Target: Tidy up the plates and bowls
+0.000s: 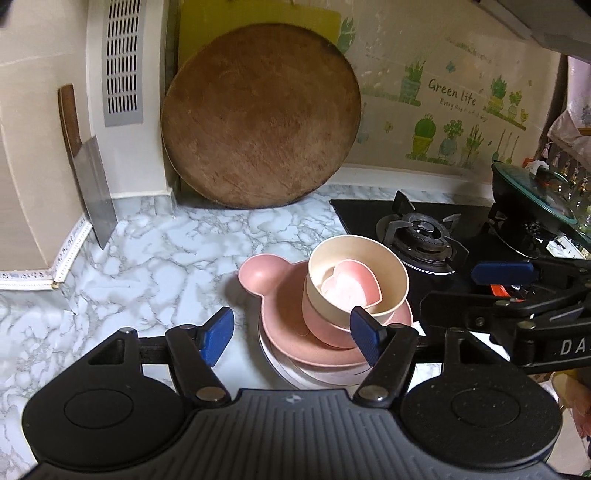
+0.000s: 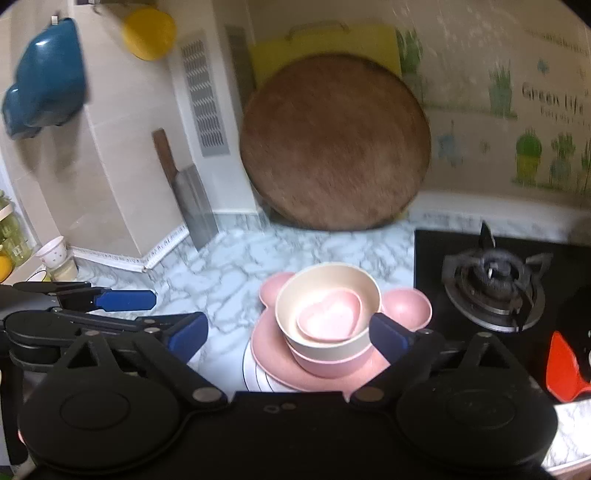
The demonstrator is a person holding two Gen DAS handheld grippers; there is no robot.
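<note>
Marble counter (image 1: 155, 258), heart dish (image 1: 351, 286) in cream bowl (image 1: 391, 284), both grippers' jaws apart, empty.

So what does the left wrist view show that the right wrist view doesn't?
Only the left wrist view shows the glass-lidded pot on the far side of the stove.

Only the right wrist view shows the blue container and yellow cup on the wall, the white cup, and a red utensil.

Both show the stack: heart dish in the cream bowl, on the pink plate; also the round board, cleaver and burner.
</note>
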